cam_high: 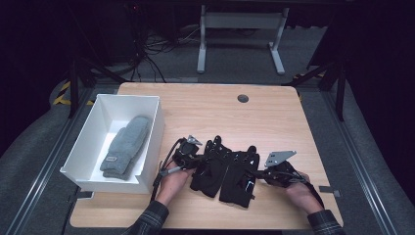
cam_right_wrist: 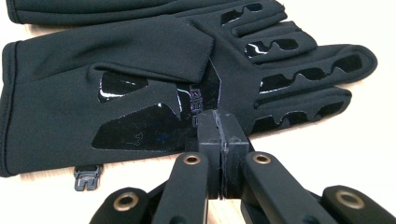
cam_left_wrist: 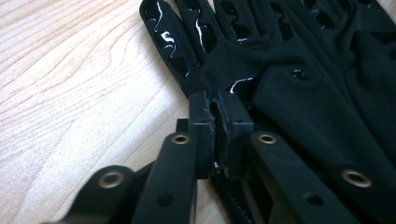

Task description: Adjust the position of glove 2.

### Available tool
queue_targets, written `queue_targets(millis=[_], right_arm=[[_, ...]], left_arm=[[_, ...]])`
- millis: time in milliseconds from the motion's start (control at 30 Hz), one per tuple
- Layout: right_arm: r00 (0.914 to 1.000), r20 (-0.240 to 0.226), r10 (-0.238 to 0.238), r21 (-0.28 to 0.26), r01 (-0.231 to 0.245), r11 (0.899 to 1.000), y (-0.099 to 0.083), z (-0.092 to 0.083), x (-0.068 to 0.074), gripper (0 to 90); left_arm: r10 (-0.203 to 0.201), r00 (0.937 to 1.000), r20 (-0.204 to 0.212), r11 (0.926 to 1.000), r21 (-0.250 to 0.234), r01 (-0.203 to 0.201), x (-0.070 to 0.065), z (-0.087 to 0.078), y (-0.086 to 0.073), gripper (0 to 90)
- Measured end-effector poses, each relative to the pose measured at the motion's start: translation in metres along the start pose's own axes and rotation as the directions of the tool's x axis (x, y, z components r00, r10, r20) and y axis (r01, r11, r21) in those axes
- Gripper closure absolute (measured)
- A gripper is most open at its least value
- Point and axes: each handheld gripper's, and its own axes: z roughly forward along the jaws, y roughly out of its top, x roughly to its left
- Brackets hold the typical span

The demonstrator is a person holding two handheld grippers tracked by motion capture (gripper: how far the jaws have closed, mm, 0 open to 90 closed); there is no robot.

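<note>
both jaws of the left gripper and right gripper pinch the edges of two black gloves lying side by side on the table, which look soft, light and floppy, with shiny slippery patches.

No text can be read with confidence. The grey knitted mitten, lying in the white rectangular box at the left of the high view, carries a small dark label near its cuff, but its lettering is too small to make out. In the right gripper view, the black fabric glove with glossy grip patches bears faint pale characters on a shiny strip at the centre of the frame, just above the closed jaws; they are too blurred to decipher.
</note>
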Motion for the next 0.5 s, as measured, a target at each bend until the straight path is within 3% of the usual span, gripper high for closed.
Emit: queue_targets(millis=[200, 500], right_arm=[[1.0000, -0.007, -0.001, 0.003, 0.001, 1.000, 0.000, 0.002, 0.000, 90.0], [0.9999, -0.014, -0.002, 0.001, 0.002, 1.000, 0.003, 0.004, 0.001, 90.0]], left_arm=[[-0.048, 0.9961, 0.074, 0.9979, -0.040, 0.051, 0.002, -0.012, 0.004, 86.9], [-0.028, 0.9887, 0.148, 0.9963, -0.077, 0.040, -0.007, -0.029, 0.017, 86.8]])
